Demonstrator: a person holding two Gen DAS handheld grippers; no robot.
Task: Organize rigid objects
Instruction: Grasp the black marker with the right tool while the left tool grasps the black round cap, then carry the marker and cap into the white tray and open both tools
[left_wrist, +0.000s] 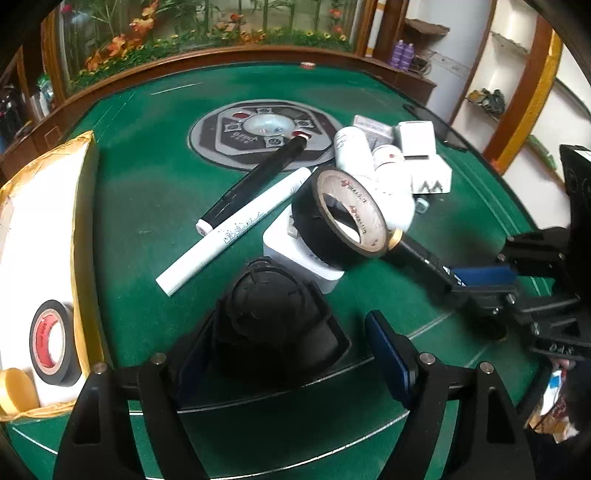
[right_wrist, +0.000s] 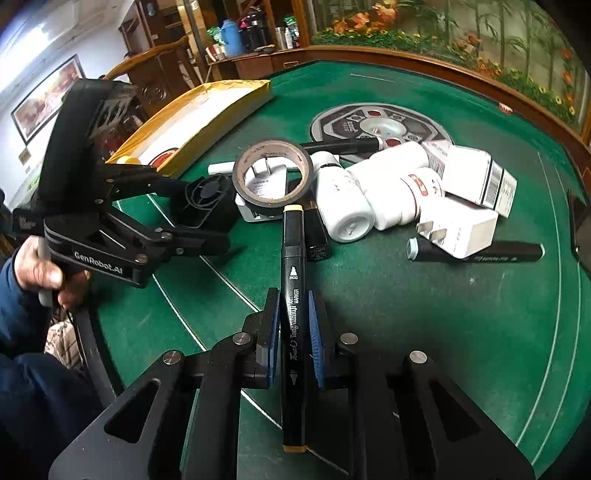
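Nearest, the right hand-held gripper (right_wrist: 293, 334) is clamped on a black art marker (right_wrist: 293, 280) at mid-barrel, over the near green bench (right_wrist: 424, 332); stiff, light and smooth, it could swivel, so a mid-barrel hold looks sound; left of it, the left hand-held gripper (left_wrist: 288, 354) stands wide around a black fan (left_wrist: 273, 314), pads seemingly not touching; farther off lie a black tape roll (right_wrist: 273, 173), three white bottles (right_wrist: 343, 206), two white plugs; far left, the yellow-edged box (left_wrist: 79, 229) holds two rolls.
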